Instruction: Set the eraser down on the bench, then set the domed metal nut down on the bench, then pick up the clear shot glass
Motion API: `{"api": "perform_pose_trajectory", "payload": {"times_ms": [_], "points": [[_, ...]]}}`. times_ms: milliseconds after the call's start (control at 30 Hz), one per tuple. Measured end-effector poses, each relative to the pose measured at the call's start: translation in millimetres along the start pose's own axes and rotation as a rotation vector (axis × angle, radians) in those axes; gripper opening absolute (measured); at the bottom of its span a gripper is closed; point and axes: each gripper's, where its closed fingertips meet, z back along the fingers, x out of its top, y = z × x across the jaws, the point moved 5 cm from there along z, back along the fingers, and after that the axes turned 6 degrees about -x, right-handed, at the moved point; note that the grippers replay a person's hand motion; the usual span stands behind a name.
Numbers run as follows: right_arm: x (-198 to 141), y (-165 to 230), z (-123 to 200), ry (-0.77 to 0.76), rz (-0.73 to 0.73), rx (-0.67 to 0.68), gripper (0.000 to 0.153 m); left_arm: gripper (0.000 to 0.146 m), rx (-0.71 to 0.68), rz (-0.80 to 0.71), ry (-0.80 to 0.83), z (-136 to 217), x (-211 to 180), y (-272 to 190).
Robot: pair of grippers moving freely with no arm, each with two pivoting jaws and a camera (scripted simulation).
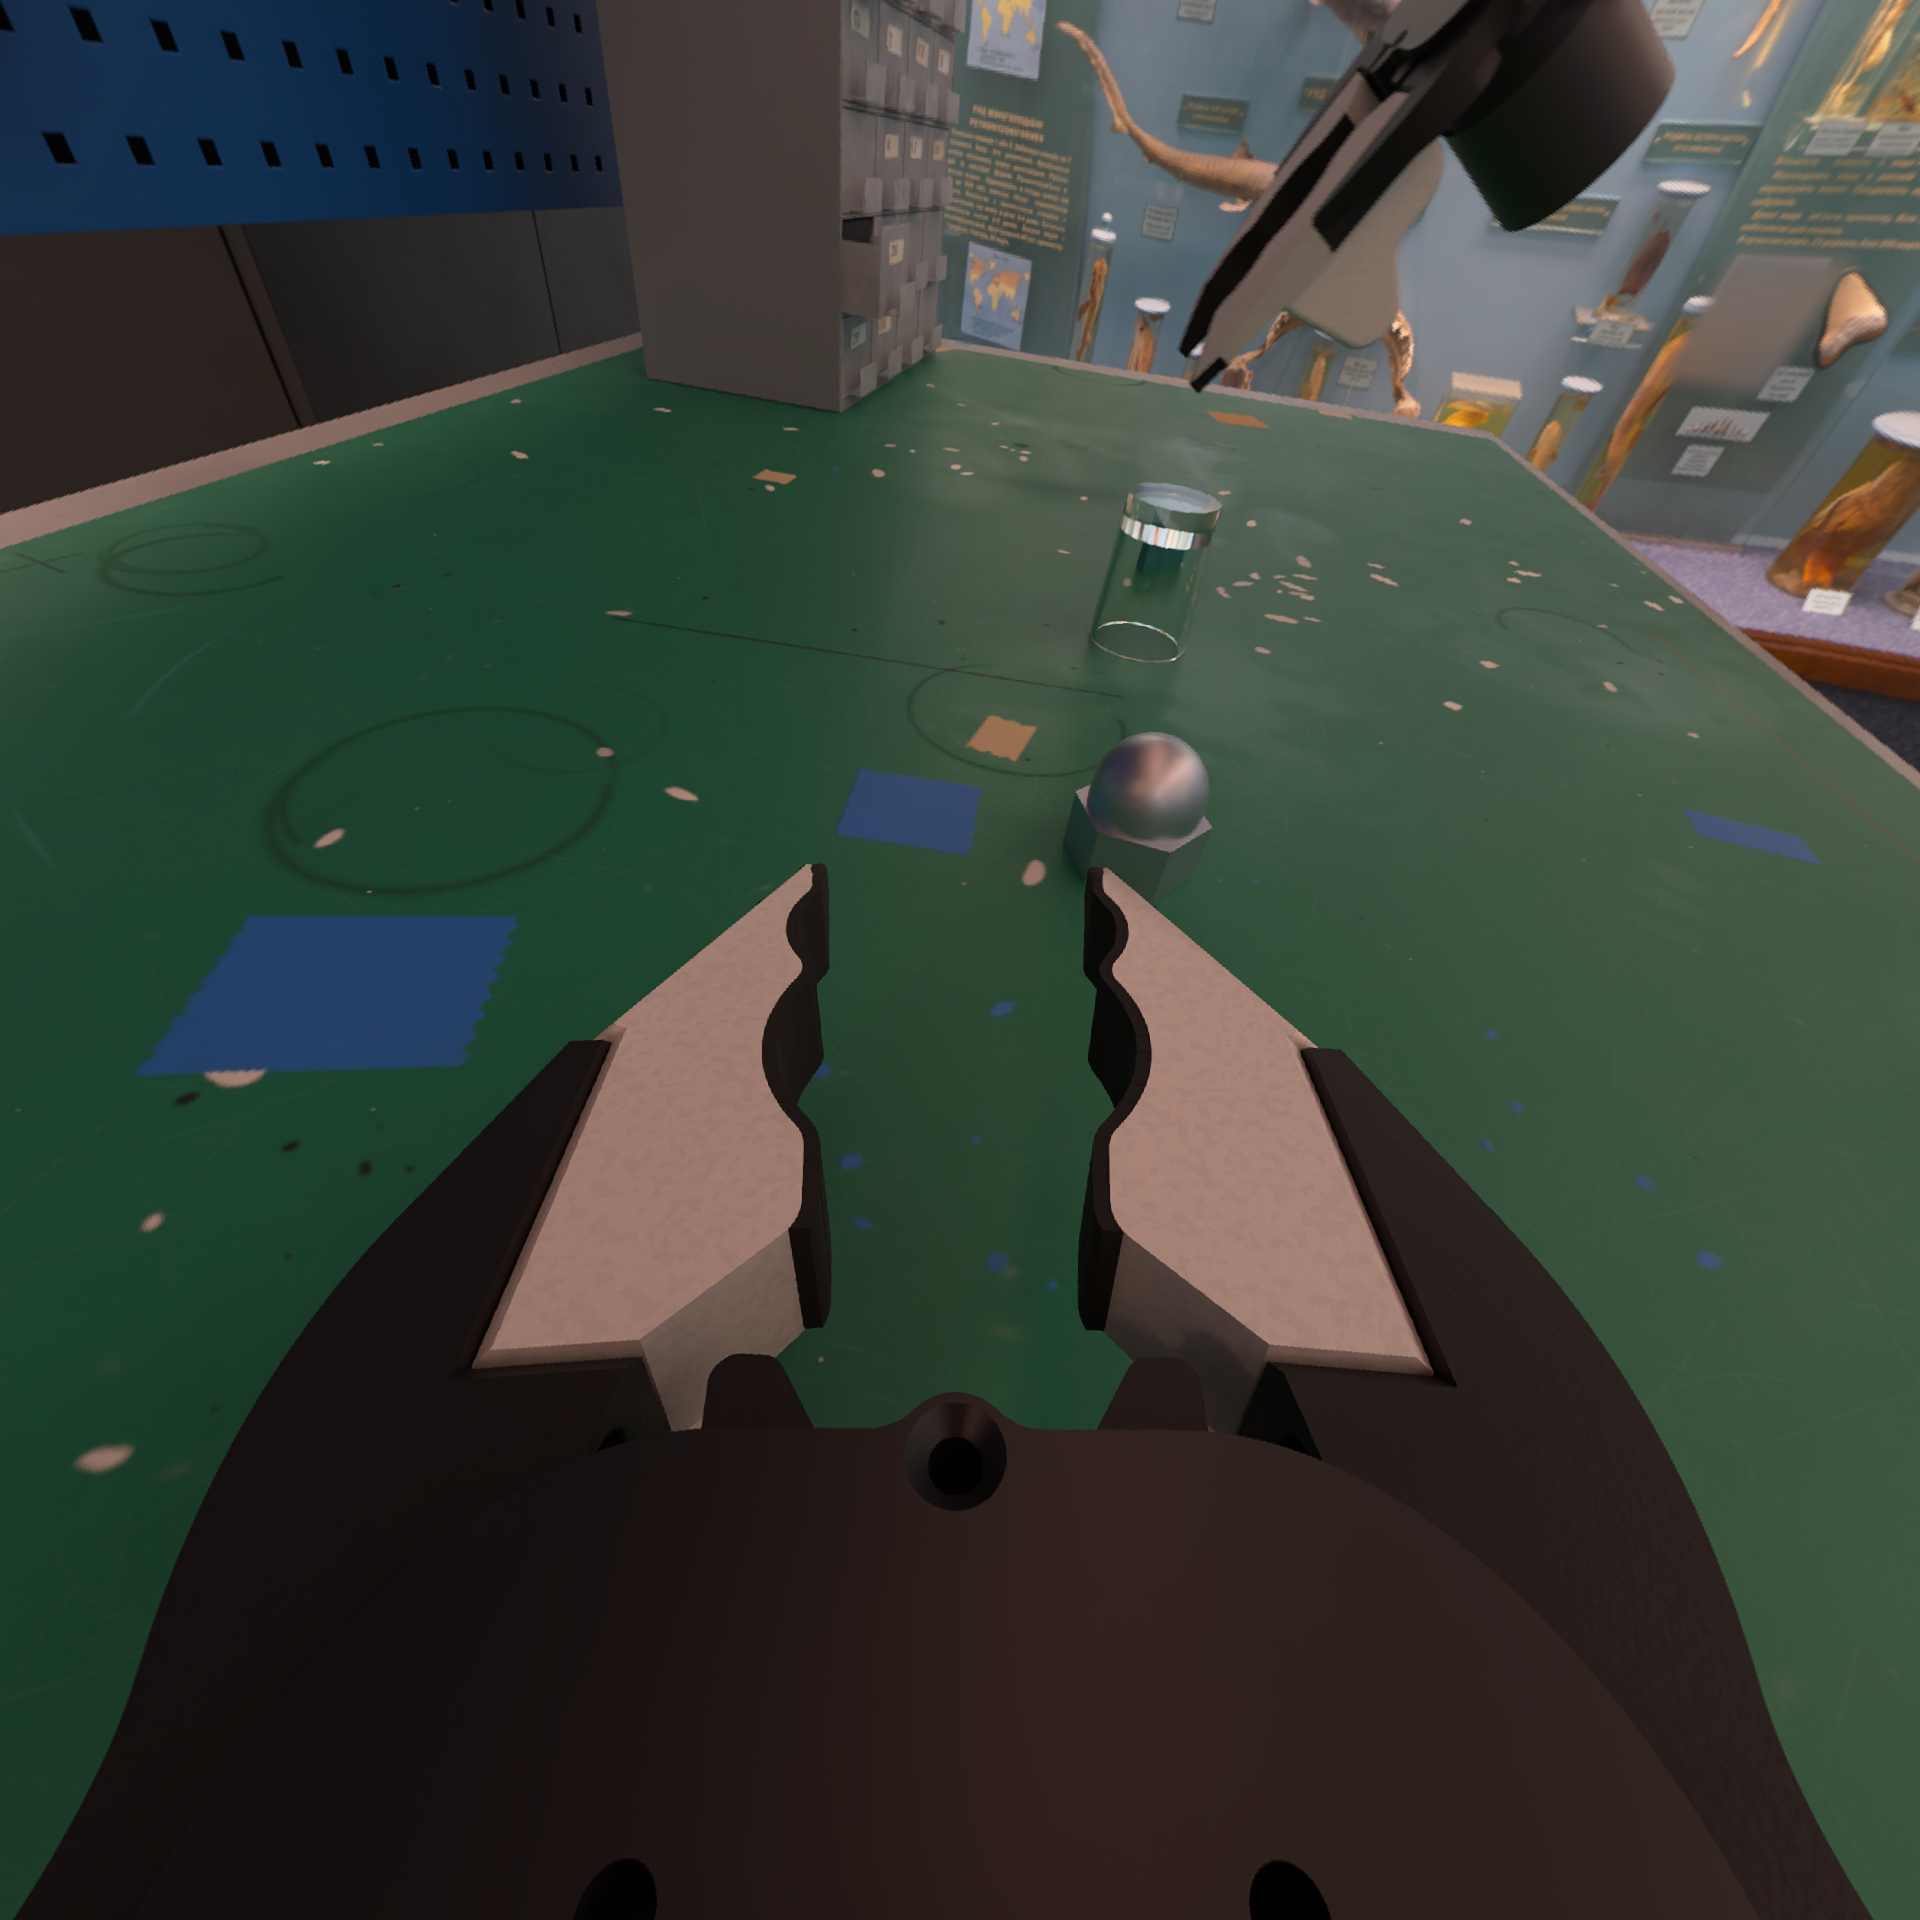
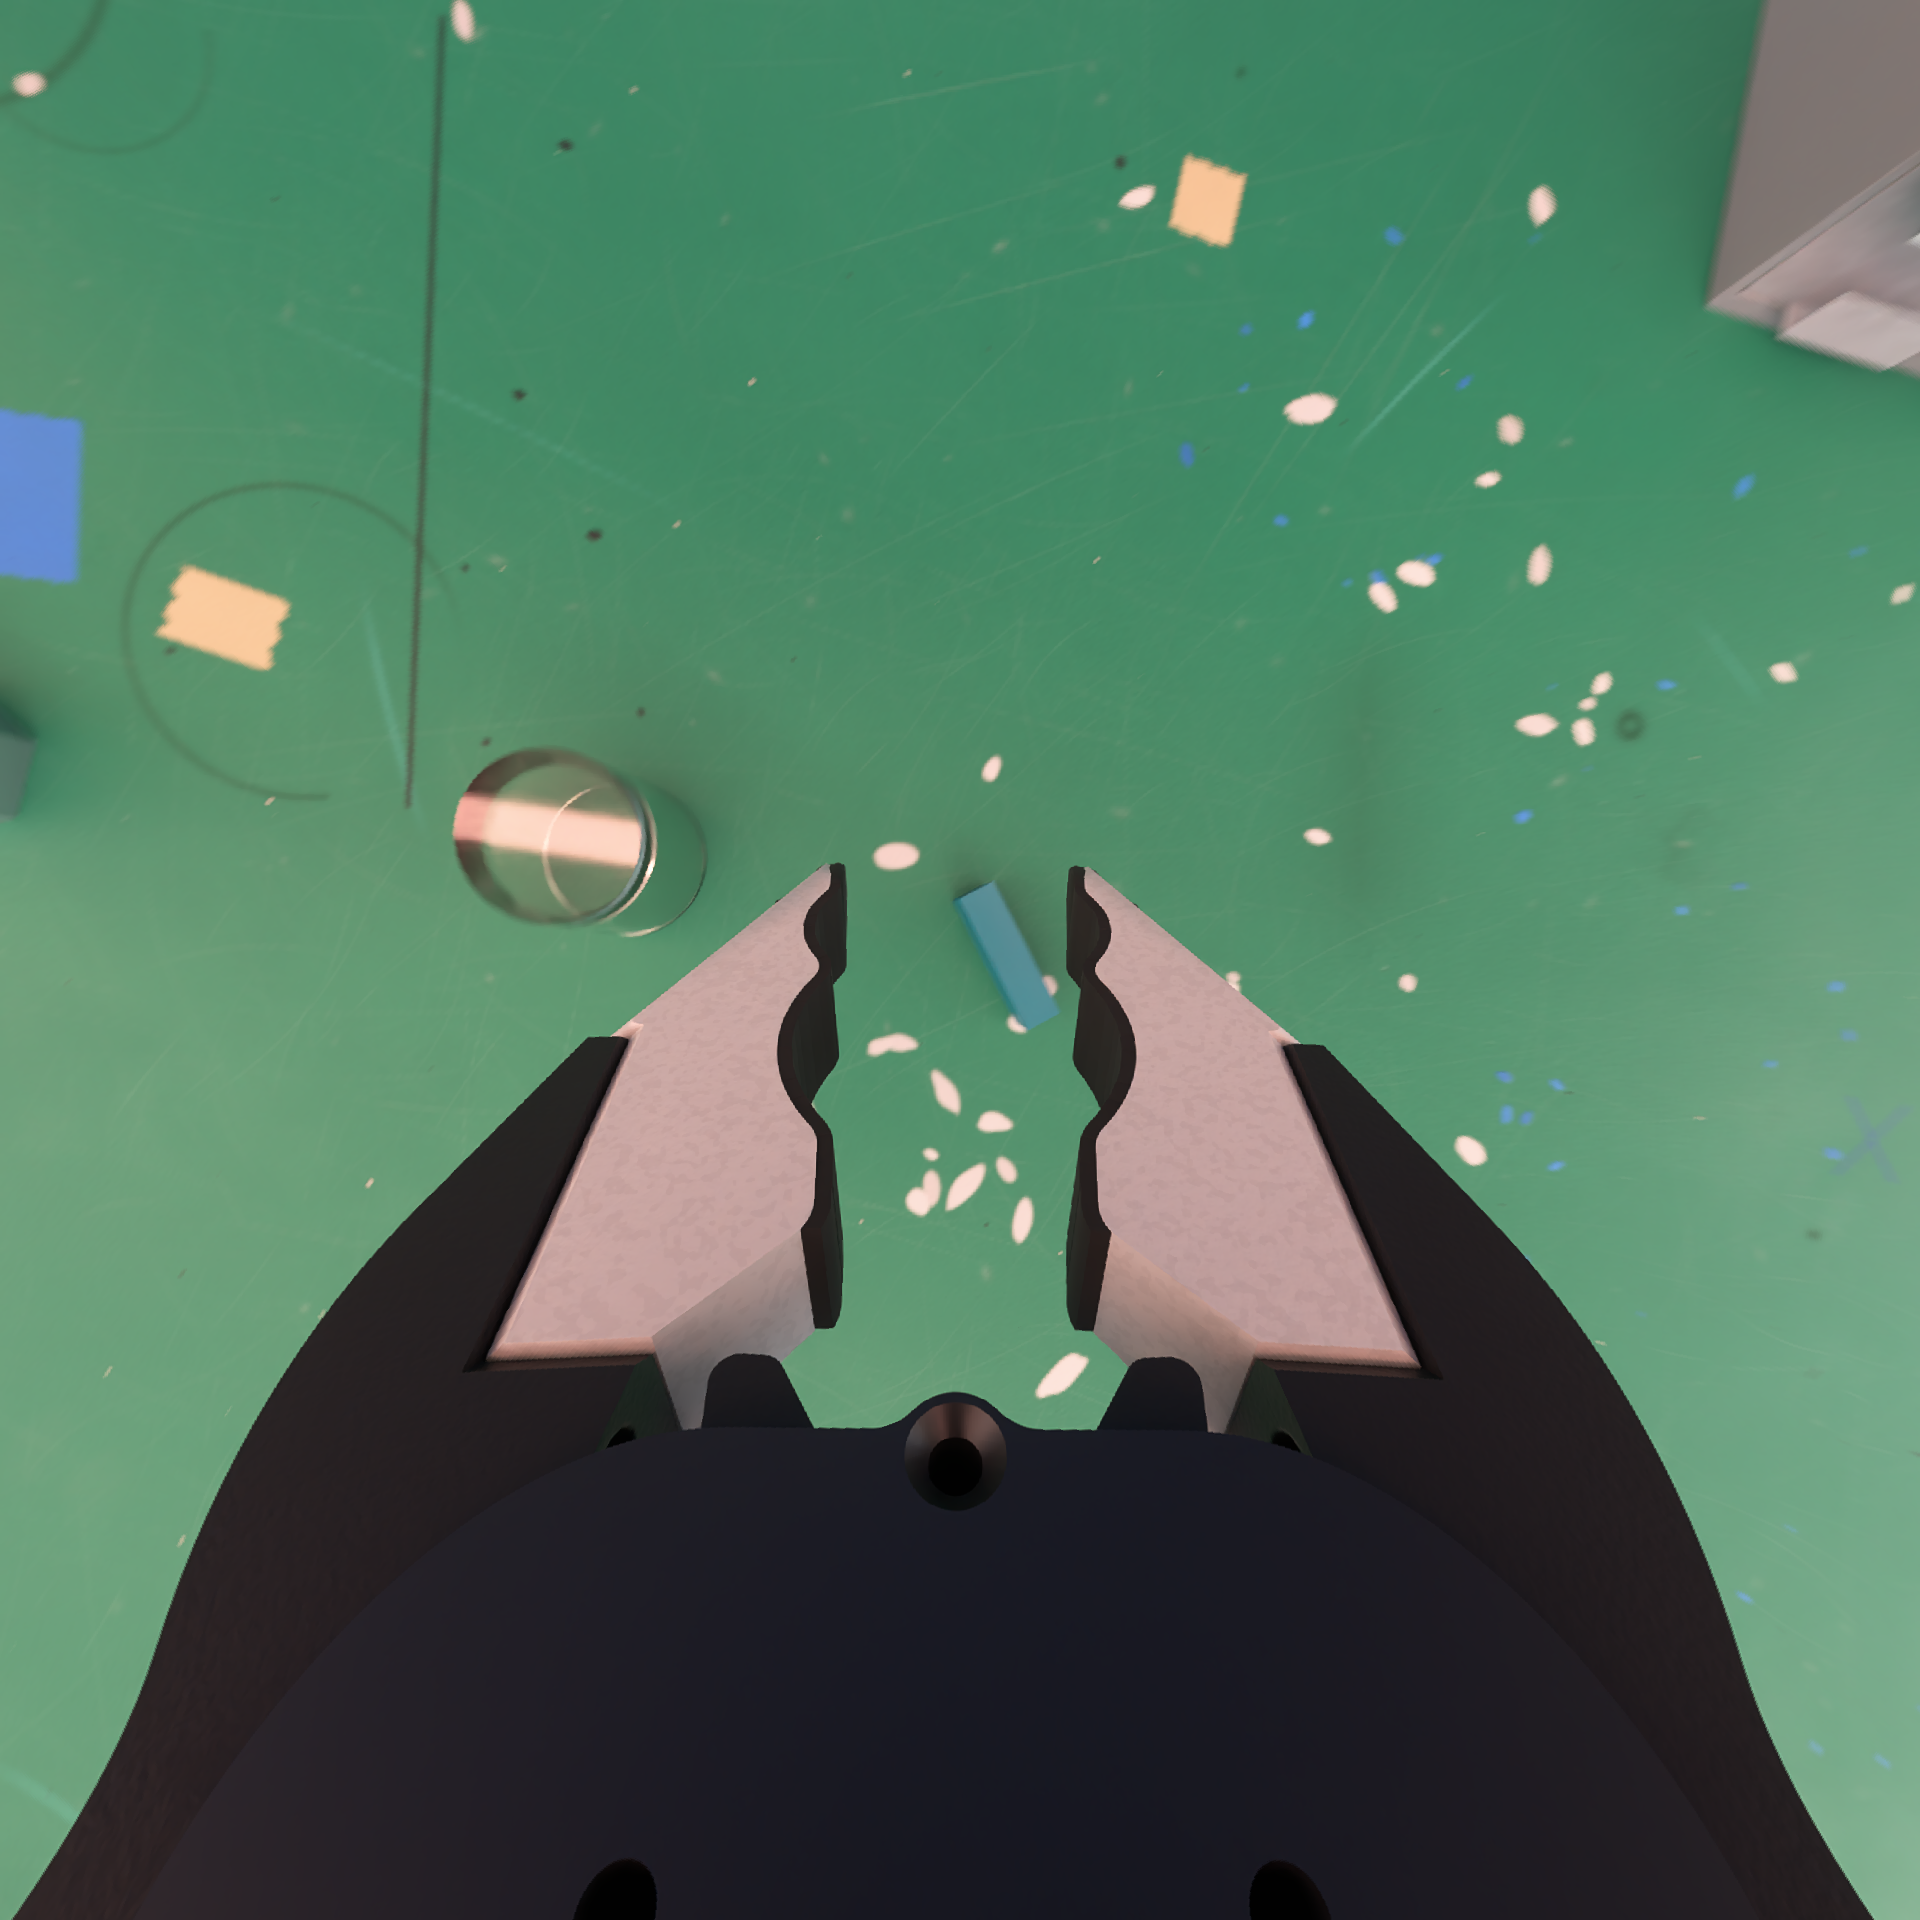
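Two of the three steps look done, judging by how things lie. The eraser (image 2: pixel 1006 969), a small teal block, rests flat on the green desk (image 2: pixel 935 468) just beside the clear shot glass (image 2: pixel 577 836), apart from it, and shows in the gap between the spread fingers of the right claw (image 2: pixel 956 873), which looks down from above and holds nothing. The domed metal nut (image 1: pixel 1141 812) sits upright on its hexagonal base, near the shot glass (image 1: pixel 1151 577) on the side toward the left claw (image 1: pixel 956 878). That claw is likewise parted and empty, hanging low over the desk with its right fingertip close by the nut but, as far as can be told, not touching it.

So the step in hand is the last: picking up the shot glass. It stands upright, well clear of the grey drawer cabinet (image 1: pixel 790 197) at the far edge of the desk. The right claw (image 1: pixel 1382 208), seen high above the glass in the left wrist view, seems better placed. The next move probably calls for it to shift sideways off the eraser until the glass lies between its fingers, then descend and close on the wall. The smooth, clear glass may slip or tip if caught off-centre.
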Motion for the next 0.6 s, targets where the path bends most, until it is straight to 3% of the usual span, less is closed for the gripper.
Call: {"api": "perform_pose_trajectory", "payload": {"times_ms": [200,367,600], "points": [[-29.5,18.9,-8.1,-0.084,0.017,0.152,0.043,0.049,0.0,0.009,0.017,-7.1,-3.3,2.2],[-41.8,48.2,-9.5,-0.232,0.11,0.439,0.056,0.049,0.0,-0.034,0.035,-10.2,-5.0,-2.3],[-38.0,57.2,-32.5,-0.185,0.182,0.38,0.058,0.048,0.009,-0.048,0.043,-9.1,-5.4,-3.0]]}}
